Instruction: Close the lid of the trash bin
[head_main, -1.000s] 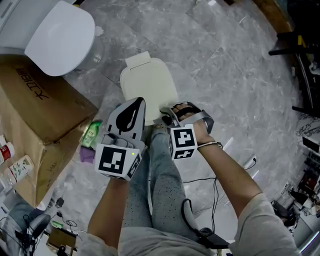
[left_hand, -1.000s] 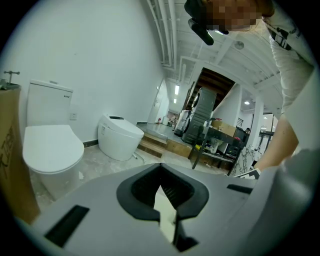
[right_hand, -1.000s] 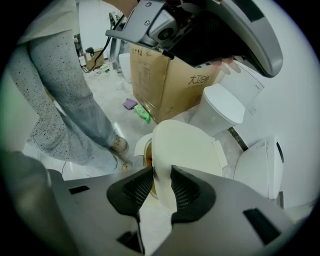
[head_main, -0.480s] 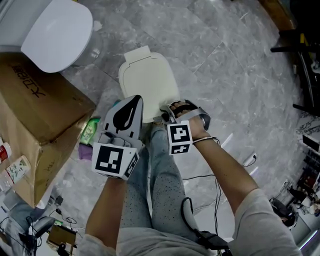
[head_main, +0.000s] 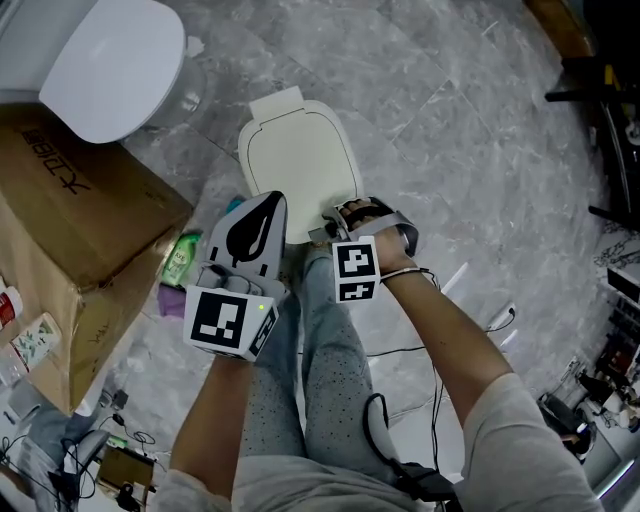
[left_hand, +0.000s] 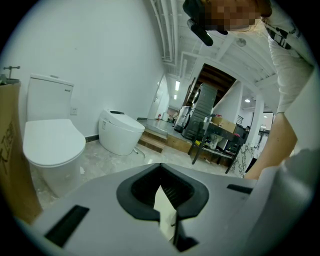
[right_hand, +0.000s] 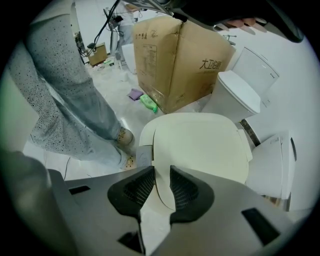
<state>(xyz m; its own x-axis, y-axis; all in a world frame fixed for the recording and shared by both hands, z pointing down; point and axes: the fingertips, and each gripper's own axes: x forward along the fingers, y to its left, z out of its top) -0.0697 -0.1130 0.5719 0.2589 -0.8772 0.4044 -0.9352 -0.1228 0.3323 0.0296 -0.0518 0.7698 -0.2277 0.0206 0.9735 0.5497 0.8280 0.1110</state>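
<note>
A trash bin with a cream lid (head_main: 300, 165) stands on the grey marble floor ahead of the person's feet. My right gripper (head_main: 336, 222) is at the lid's near edge. In the right gripper view the two black pads (right_hand: 137, 189) sit close on either side of the thin edge of the lid (right_hand: 200, 145), and my right gripper (right_hand: 156, 187) is shut on it. My left gripper (head_main: 266, 203) hovers just left of it over the bin's near left corner. In its own view my left gripper (left_hand: 162, 200) is shut, with only a cream sliver showing past the jaws.
A white toilet (head_main: 120, 65) stands at the far left with a large cardboard box (head_main: 70, 200) beside it. A green packet (head_main: 180, 262) lies by the box. The person's leg (head_main: 320, 340) is right below the grippers. Cables (head_main: 440, 350) trail on the floor.
The right gripper has shifted slightly left along the lid's near edge. The left gripper stays in place.
</note>
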